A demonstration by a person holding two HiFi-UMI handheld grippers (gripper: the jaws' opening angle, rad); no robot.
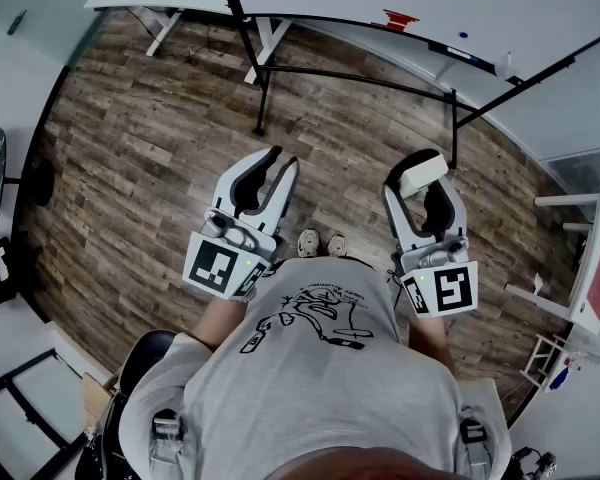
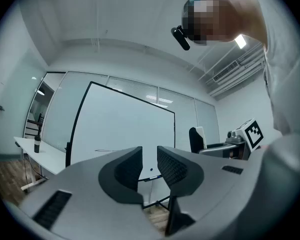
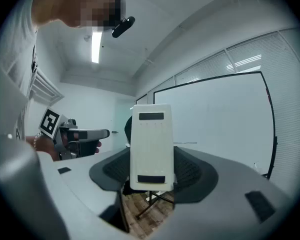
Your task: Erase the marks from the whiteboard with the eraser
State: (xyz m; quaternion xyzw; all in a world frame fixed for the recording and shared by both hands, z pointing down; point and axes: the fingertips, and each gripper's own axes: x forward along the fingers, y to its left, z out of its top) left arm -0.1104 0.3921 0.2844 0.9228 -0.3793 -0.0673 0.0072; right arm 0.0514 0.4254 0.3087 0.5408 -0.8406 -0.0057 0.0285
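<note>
Jaws of the right gripper (image 1: pixel 422 190) clamp the eraser (image 3: pixel 151 144); left gripper (image 2: pixel 149 166) jaws slightly apart, empty, facing whiteboard (image 2: pixel 120 129)

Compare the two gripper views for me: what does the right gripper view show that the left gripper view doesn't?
Only the right gripper view: the eraser close up, upright, clamped between the jaws of the right gripper, with the left gripper off to the side. Only the left gripper view: its own jaws apart with nothing between them, plus a white table with a dark bottle on it at the left. Both: the black-framed whiteboard, a faint line on it, and the wood floor below.
</note>
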